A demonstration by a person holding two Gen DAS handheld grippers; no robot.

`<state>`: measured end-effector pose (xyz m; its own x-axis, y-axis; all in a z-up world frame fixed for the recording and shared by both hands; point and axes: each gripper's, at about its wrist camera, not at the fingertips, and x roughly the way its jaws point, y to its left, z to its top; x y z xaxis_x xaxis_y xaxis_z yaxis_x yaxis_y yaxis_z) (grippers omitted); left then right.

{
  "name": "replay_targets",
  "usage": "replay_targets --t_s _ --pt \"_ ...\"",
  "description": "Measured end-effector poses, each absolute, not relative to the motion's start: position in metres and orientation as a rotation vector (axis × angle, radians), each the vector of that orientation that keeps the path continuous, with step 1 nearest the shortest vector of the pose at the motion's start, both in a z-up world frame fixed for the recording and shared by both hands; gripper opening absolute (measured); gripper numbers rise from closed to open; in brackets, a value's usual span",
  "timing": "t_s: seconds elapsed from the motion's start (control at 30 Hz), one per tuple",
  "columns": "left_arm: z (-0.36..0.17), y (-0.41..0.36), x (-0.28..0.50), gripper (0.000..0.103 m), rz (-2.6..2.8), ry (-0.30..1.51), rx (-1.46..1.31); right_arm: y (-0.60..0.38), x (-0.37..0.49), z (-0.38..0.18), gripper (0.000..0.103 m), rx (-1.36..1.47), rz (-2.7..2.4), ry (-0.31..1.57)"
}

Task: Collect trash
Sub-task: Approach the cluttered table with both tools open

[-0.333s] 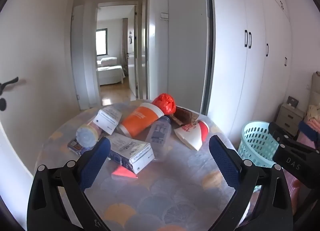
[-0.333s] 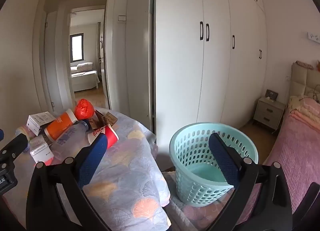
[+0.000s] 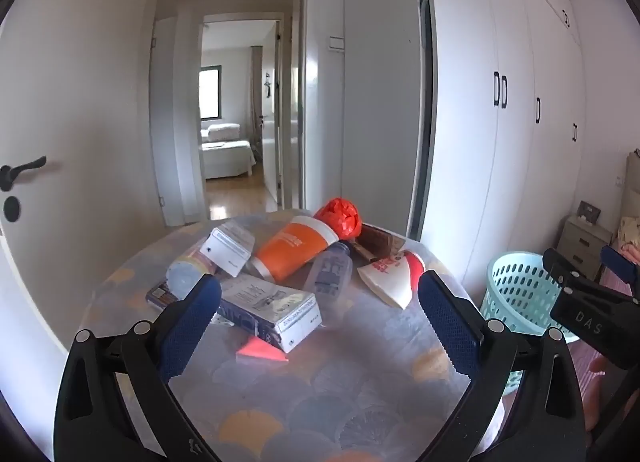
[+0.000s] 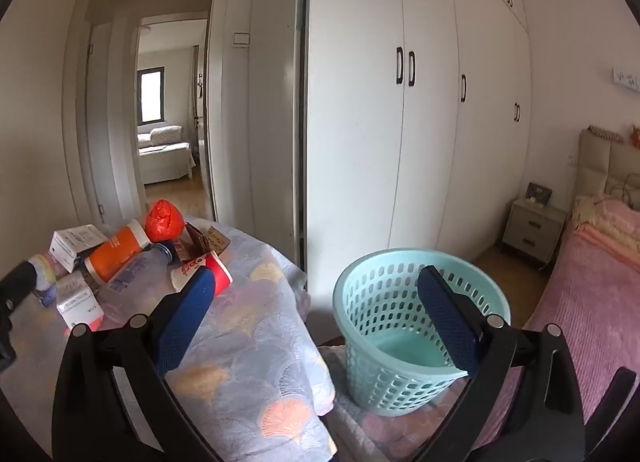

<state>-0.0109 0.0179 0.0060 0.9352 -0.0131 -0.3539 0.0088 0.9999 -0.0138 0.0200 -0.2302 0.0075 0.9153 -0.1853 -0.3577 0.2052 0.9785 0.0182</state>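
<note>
Trash lies piled on a round table (image 3: 320,402): an orange cup (image 3: 294,248), a crumpled red ball (image 3: 338,218), a clear plastic bottle (image 3: 330,276), a red-and-white paper cup (image 3: 392,276), white boxes (image 3: 272,308), a red paper scrap (image 3: 260,350). My left gripper (image 3: 316,310) is open and empty, just in front of the pile. My right gripper (image 4: 316,310) is open and empty, held above the gap between the table (image 4: 240,342) and a teal basket (image 4: 400,326). The pile shows in the right view, with the orange cup (image 4: 114,248) among it.
The teal basket (image 3: 520,294) stands on the floor right of the table. White wardrobes (image 4: 420,122) line the back wall. A pink bed (image 4: 592,282) and nightstand (image 4: 532,228) are at right. An open doorway (image 3: 236,122) lies behind the table.
</note>
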Motion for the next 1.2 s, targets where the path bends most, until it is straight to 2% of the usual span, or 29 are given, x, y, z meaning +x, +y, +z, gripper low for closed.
replay_targets --t_s 1.2 --pt "0.005 0.036 -0.017 0.096 0.02 0.352 -0.057 -0.216 0.019 0.007 0.096 0.017 -0.158 0.368"
